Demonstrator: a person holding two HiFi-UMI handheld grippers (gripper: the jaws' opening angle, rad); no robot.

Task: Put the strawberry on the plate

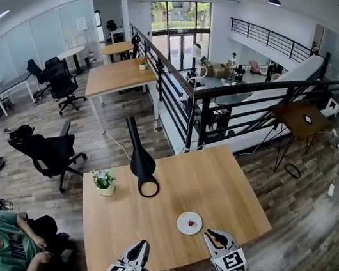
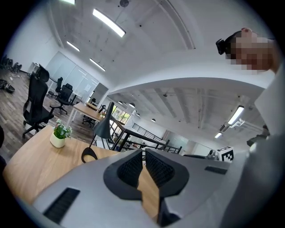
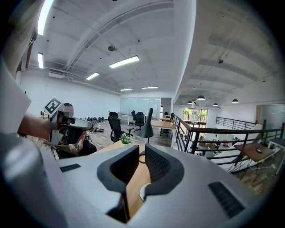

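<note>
1. The strawberry (image 1: 191, 223) lies on the plate (image 1: 184, 227), a small white one near the front edge of the table (image 1: 229, 179).
2. The right gripper (image 1: 211, 237) is held just at the table's front edge, near the plate and to its right. Its jaws are narrow, with only a slim gap between them and nothing in it. In its own view a bit of the plate's rim shows low down, behind the jaws.
3. The left gripper (image 1: 142, 246) is at the same edge, further left and apart from the plate. Its jaws are closed tip to tip and hold nothing.
4. A black lamp (image 1: 141, 162) and a potted plant (image 1: 104, 182) stand at the table's far side, well away from the plate.
5. A person (image 1: 10, 247) sits on the floor left of the table.
</note>
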